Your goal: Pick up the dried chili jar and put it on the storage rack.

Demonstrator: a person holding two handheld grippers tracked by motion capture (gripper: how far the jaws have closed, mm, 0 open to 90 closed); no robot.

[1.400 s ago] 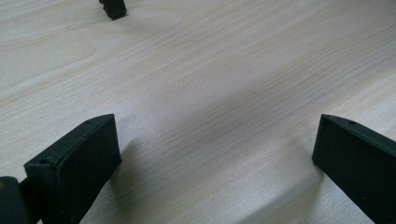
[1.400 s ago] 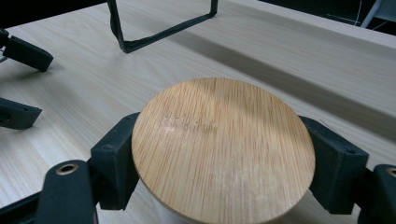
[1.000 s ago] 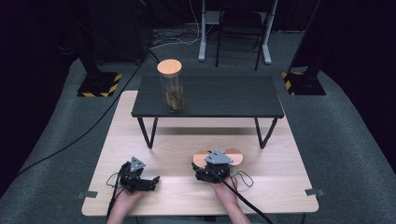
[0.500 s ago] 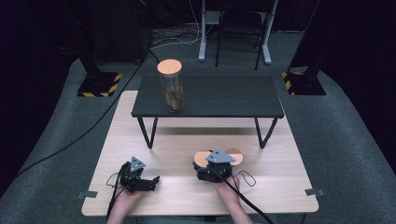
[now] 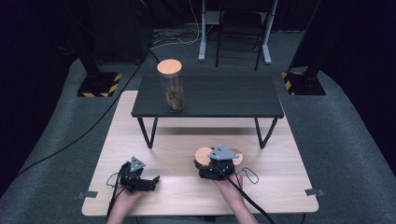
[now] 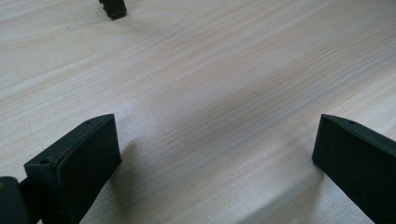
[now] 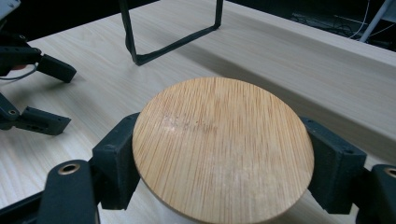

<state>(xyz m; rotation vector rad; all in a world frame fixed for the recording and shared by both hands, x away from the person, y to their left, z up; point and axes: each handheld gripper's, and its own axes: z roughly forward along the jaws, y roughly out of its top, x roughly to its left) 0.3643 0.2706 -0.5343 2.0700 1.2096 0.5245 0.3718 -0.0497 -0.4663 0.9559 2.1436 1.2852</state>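
Because the round bamboo lid (image 7: 223, 149) sits squarely between the right gripper's (image 5: 218, 166) two jaws, one pad against each side of its rim, the hold looks meant to keep the disc level and centred. It lies low over the pale tabletop (image 5: 177, 140), near the front edge, in the person's right hand (image 5: 232, 184). Beside it, the left gripper (image 6: 215, 154) rests with jaws spread wide on bare wood (holding nothing), probably parked out of the way. Farther back, a tall glass jar (image 5: 171, 88) wearing its own lid stands on the small black table (image 5: 224, 95), well apart from both grippers.
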